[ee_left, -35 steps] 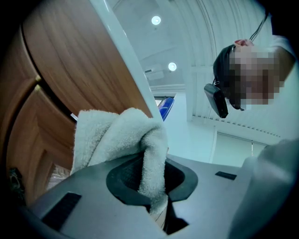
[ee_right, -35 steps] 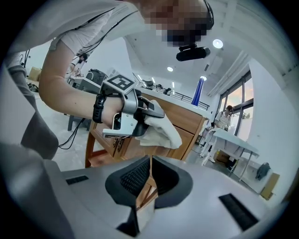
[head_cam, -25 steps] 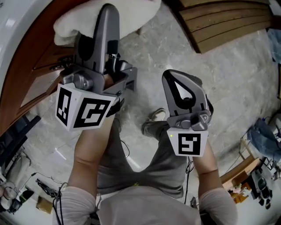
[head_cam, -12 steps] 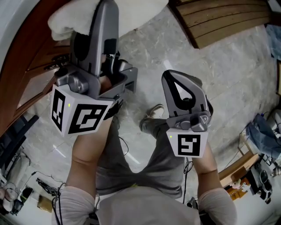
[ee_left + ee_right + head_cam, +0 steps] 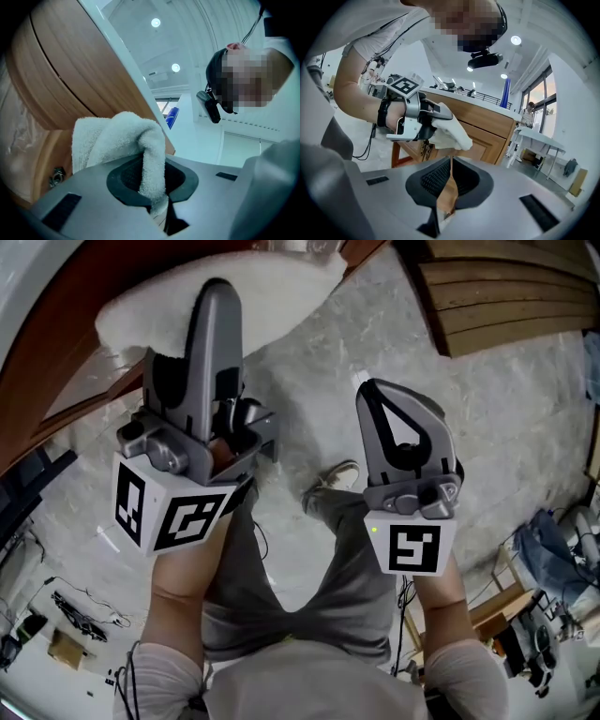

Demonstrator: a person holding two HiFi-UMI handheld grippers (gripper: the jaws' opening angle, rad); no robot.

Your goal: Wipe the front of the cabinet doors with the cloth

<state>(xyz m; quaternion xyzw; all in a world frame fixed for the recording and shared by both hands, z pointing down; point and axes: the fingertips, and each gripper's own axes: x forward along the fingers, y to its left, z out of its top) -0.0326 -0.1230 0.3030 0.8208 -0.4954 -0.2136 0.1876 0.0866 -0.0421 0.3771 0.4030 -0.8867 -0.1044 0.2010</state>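
Your left tool (image 5: 214,298) clamps the white cloth (image 5: 272,285), bunched ahead of its tip against the wooden cabinet door (image 5: 42,390); your right tool (image 5: 380,395), jaws together, empty, hangs alongside

Grey marbled floor (image 5: 525,427); white ceiling (image 5: 131,33) with downlights (image 5: 155,22).

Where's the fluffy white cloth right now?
In the head view the cloth is at the top left, pinched in the left gripper, right by the brown cabinet door.
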